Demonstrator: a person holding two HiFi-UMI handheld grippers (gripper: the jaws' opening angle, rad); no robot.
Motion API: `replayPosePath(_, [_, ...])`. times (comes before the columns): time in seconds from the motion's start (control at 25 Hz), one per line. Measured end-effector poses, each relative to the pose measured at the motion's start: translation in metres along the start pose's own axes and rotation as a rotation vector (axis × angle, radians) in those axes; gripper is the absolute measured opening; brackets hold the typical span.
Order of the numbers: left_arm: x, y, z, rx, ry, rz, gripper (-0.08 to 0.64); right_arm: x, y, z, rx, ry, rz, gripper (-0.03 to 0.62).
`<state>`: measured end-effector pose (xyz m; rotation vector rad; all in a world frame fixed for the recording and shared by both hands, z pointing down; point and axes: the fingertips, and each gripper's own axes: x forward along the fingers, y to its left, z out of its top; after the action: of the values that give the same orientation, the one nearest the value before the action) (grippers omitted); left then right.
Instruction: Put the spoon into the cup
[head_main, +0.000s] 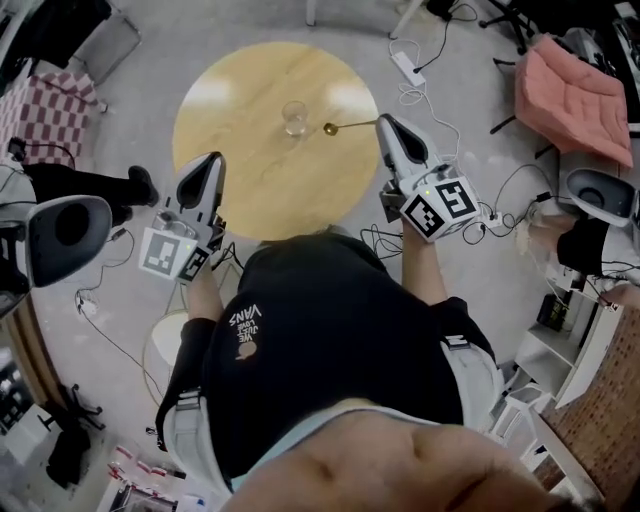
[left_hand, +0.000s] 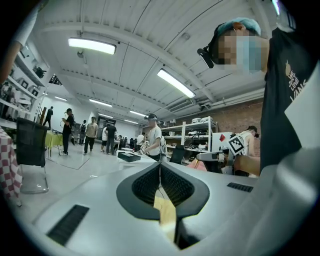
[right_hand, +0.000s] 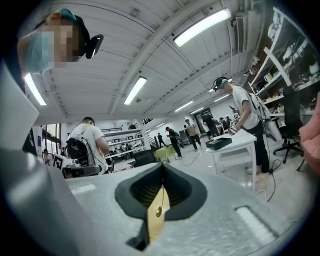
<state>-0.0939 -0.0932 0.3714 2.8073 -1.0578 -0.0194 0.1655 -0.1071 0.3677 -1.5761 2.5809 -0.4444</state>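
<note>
From the head view, we look down on a round wooden table (head_main: 250, 185) with a clear glass cup (head_main: 294, 118) standing near its middle. The right hand-held gripper (head_main: 384, 123) reaches in over the table's right edge, clamped on the handle end of a gold spoon (head_main: 345, 126). The spoon lies roughly level, its bowl pointing left toward the cup, just beside the glass and outside its rim.

In the right gripper view, we see the dark ribbed pads of the right hand-held gripper (right_hand: 162, 175) pressed together on the thin handle, with the spoon (right_hand: 158, 211) running away between them, its small gold bowl at the far end.

The left hand-held gripper (head_main: 215, 160) hangs at the table's lower left edge, well apart from the cup. In its own view, we see the left hand-held gripper (left_hand: 160, 172) with its jaws together and nothing between them (only a sliver of tabletop shows below).

A white power strip (head_main: 408, 68) lies on the floor beyond the table.
</note>
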Motion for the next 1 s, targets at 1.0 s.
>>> replayPosePath(1.0, [-0.001, 0.035, 0.010, -0.002, 0.019, -0.097, -0.003, 0.045, 0.005, -0.011, -0.015, -0.018, -0.108, -0.002])
